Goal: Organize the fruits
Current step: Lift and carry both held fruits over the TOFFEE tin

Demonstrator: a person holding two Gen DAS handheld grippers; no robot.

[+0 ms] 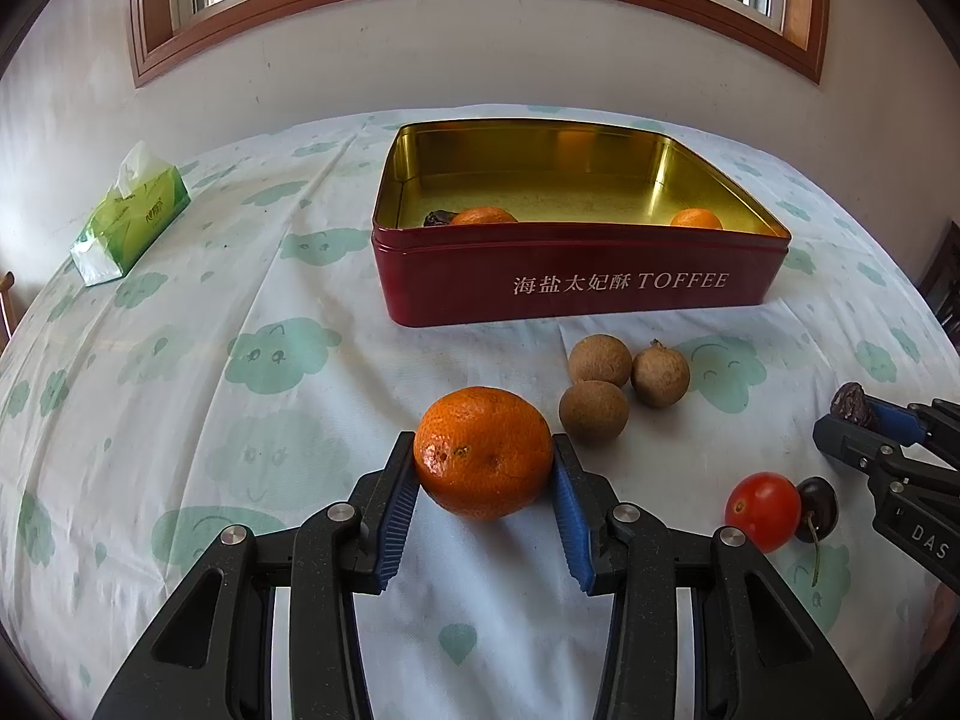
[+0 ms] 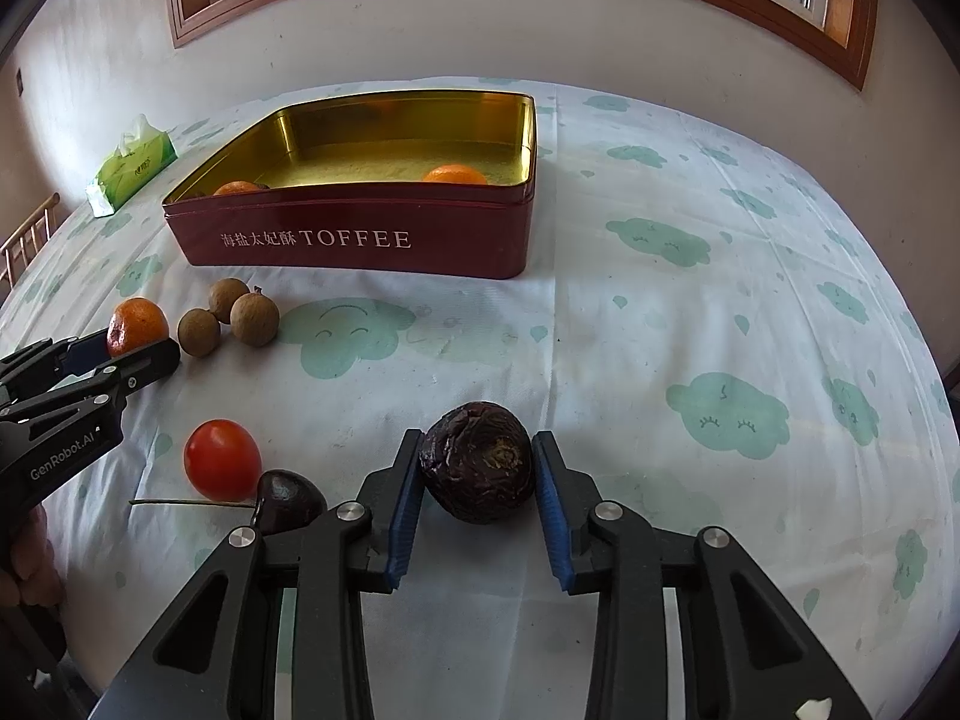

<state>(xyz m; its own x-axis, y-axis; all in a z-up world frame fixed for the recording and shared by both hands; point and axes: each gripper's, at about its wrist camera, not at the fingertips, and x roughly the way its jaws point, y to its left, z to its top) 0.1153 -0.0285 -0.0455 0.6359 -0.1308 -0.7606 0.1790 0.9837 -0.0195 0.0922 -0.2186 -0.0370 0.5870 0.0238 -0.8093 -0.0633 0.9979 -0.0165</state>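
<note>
My left gripper (image 1: pixel 483 462) is shut on a tangerine (image 1: pixel 483 453), just above the cloth; it also shows in the right wrist view (image 2: pixel 138 324). My right gripper (image 2: pixel 477 468) is shut on a dark wrinkled fruit (image 2: pixel 478 461), seen small in the left wrist view (image 1: pixel 853 403). A red TOFFEE tin (image 1: pixel 576 282) with a gold inside stands open behind, holding two tangerines (image 1: pixel 483 216) (image 1: pixel 696 219) and a dark fruit (image 1: pixel 435 218). Three brown longans (image 1: pixel 600 384) lie in front of the tin. A red tomato (image 1: pixel 763 510) and a dark cherry (image 1: pixel 816 501) lie between the grippers.
A green tissue pack (image 1: pixel 129 216) lies at the far left of the table. The table has a white cloth with green clouds (image 2: pixel 720 330). A wall and window stand behind. A wooden chair back (image 2: pixel 27 240) shows at the left edge.
</note>
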